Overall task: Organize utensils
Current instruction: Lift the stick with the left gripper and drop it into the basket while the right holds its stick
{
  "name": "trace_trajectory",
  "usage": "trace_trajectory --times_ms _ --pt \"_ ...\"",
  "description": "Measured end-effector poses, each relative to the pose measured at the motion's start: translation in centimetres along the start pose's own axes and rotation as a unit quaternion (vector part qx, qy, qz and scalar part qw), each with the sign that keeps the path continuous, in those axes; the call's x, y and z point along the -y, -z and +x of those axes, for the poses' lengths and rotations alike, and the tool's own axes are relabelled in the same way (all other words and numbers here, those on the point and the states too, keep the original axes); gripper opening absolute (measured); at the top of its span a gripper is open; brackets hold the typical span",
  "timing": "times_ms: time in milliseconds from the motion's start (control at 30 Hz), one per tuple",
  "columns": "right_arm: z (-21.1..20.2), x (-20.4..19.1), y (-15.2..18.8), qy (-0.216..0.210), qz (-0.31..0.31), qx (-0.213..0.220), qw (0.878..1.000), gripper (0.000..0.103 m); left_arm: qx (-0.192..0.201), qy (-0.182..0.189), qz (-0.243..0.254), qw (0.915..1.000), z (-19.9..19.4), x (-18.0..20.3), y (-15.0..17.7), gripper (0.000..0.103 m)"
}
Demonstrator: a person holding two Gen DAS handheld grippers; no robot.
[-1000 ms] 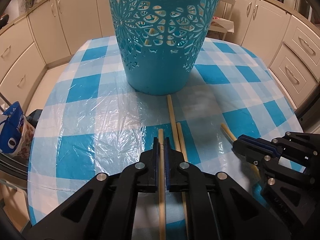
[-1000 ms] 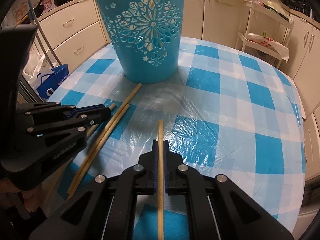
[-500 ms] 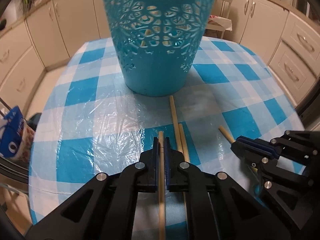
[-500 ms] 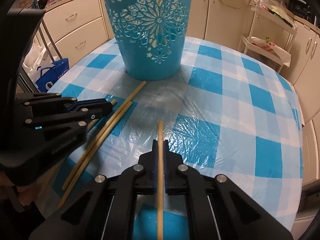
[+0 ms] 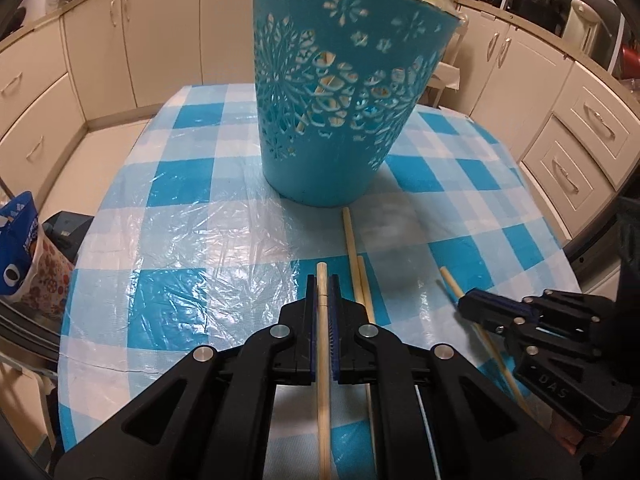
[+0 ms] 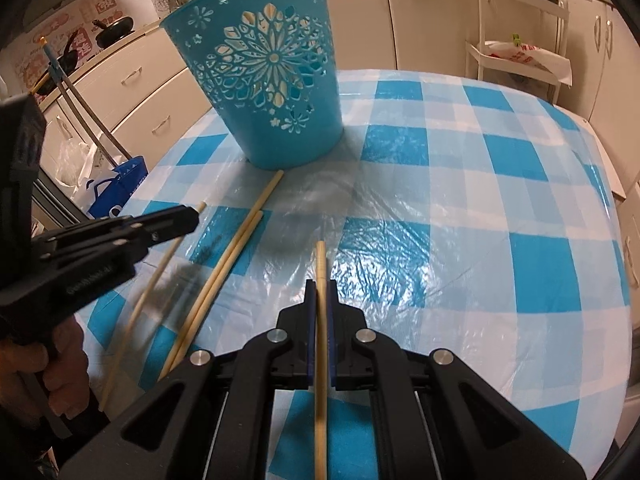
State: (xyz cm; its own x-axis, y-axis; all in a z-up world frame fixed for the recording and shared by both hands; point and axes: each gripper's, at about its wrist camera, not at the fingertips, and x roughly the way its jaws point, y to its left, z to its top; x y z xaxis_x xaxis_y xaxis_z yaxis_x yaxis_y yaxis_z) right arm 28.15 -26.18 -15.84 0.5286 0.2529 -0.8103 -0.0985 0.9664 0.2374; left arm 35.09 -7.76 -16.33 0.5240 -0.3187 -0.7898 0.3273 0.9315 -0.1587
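Note:
A teal cut-out basket [image 5: 340, 112] stands upright on the checked table; it also shows in the right wrist view [image 6: 272, 92]. My left gripper [image 5: 323, 284] is shut on a wooden chopstick [image 5: 322, 360], held in the air short of the basket. My right gripper [image 6: 320, 288] is shut on another wooden chopstick [image 6: 320, 340]. Two more chopsticks [image 5: 354, 256] lie side by side on the table between the grippers, also seen in the right wrist view [image 6: 236, 248]. The right gripper shows in the left wrist view [image 5: 472, 300], the left gripper in the right wrist view [image 6: 188, 216].
The round table [image 6: 480, 200] has a blue-and-white checked cloth under clear plastic. Cream kitchen cabinets [image 5: 100, 60] ring the room. A blue bag [image 5: 16, 248] sits on the floor at left. A white rack with bags [image 6: 520, 52] stands behind the table.
Both grippers have risen and drawn back with their chopsticks held; the basket now looks smaller and its rim is in view. The chopsticks on the table have not moved.

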Motion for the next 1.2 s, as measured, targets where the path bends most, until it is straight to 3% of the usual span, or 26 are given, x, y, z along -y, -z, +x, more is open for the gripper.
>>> trace_trajectory --times_ms 333,533,667,833,1200 --pt "-0.1 1.0 1.0 -0.030 0.031 0.021 0.999 0.006 0.042 0.018 0.000 0.9990 -3.5 0.9 -1.5 0.005" --pt "0.0 1.7 1.0 -0.041 0.047 0.024 0.998 0.006 0.107 0.051 -0.019 0.9927 -8.1 0.4 -5.3 0.005" --pt "0.0 1.7 1.1 -0.044 0.047 0.025 0.998 0.006 0.173 0.071 -0.036 0.9818 -12.0 -0.5 -9.6 0.005" --pt "0.1 1.9 1.1 -0.048 0.051 0.027 0.997 0.006 0.242 0.067 -0.037 0.9672 -14.6 -0.3 -13.7 0.005" --pt "0.1 2.0 1.2 -0.052 0.053 0.027 0.997 0.006 0.392 0.013 -0.025 0.9194 -14.0 2.2 -20.2 0.005"
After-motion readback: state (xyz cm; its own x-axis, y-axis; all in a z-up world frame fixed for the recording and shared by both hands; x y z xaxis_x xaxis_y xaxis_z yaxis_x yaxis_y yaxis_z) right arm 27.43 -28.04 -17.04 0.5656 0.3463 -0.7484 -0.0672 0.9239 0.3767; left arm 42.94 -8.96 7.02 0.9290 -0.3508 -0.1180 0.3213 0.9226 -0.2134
